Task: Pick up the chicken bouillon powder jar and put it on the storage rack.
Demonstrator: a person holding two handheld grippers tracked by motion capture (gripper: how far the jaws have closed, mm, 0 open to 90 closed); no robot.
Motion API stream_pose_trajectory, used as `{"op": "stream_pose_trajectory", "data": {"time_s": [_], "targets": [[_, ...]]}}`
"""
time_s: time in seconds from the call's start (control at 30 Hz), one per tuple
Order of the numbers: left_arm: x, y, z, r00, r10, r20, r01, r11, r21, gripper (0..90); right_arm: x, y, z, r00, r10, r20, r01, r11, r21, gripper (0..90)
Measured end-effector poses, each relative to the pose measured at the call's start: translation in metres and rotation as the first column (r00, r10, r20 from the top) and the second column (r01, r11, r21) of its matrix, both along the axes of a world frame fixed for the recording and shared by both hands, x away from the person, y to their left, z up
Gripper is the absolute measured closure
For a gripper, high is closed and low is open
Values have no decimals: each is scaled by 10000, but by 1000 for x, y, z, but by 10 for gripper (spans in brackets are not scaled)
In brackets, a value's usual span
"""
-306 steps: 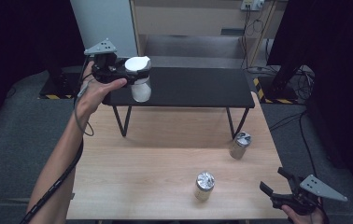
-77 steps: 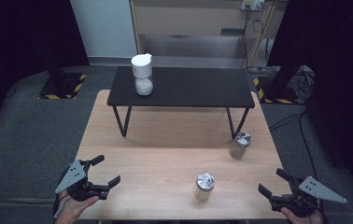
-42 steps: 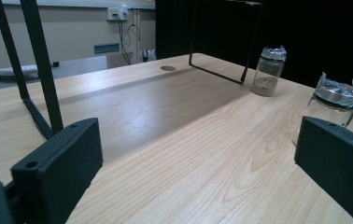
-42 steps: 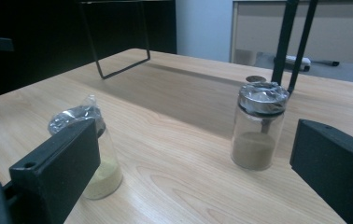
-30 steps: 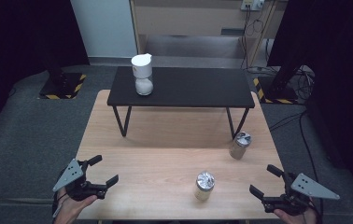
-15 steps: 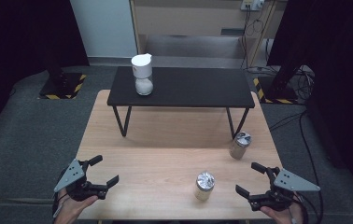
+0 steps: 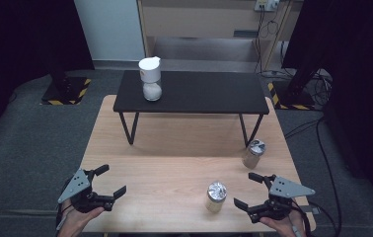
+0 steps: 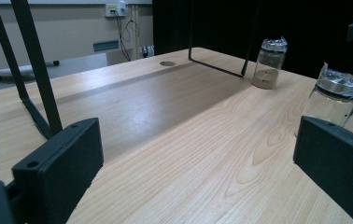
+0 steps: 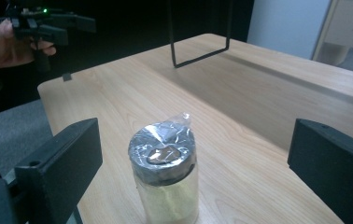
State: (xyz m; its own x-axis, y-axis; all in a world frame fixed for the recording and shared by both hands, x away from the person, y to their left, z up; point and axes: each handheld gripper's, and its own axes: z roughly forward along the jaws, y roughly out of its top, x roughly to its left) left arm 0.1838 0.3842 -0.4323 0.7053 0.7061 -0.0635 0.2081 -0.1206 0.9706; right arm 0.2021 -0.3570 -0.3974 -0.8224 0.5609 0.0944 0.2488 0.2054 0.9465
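The near jar (image 9: pixel 164 177) is cut off by the bottom edge in the right gripper view, hiding its base. In the left gripper view, a black jaw covers its lower part. The jars' contents are too unclear to identify.

The high view looks forward and down from above the person's side, taking in the whole wooden table (image 7: pixel 174 148), the black bench (image 7: pixel 194 91) at its far edge and the grey floor around. The left gripper view sits very low, just above the table surface (image 8: pixel 165 140), and faces across it toward the right side, where two foil-capped jars stand: the nearer jar (image 8: pixel 335 100) and the farther jar (image 8: pixel 268 63). The right gripper view looks from close and slightly above on the nearer jar (image 9: pixel 165 172), facing toward the left gripper (image 9: pixel 44 25) far off. Both gripper views share the nearer jar (image 7: pixel 216 196) and the bench legs.
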Motion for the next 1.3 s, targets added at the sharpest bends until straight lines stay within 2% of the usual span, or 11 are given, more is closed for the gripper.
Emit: {"op": "stream_pose_trajectory", "data": {"time_s": [0.57,0.77,1.07,1.3], "targets": [[1,0,1,9999,-61,-88,61,10000,-49,3,23,29,-8,9953,752,-607,-789,9950,-617,51],[0,0,1,9999,-66,-88,65,10000,-27,3,30,39,-8,9926,959,-746,-1030,9898,-982,62],[0,0,1,9999,-85,-89,85,9999,-68,3,43,53,-11,9877,1011,-1191,-1181,9822,-1459,105],[0,0,1,9999,-93,-94,92,9999,-66,4,50,63,-13,9844,1219,-1272,-1433,9739,-1760,157]]}}
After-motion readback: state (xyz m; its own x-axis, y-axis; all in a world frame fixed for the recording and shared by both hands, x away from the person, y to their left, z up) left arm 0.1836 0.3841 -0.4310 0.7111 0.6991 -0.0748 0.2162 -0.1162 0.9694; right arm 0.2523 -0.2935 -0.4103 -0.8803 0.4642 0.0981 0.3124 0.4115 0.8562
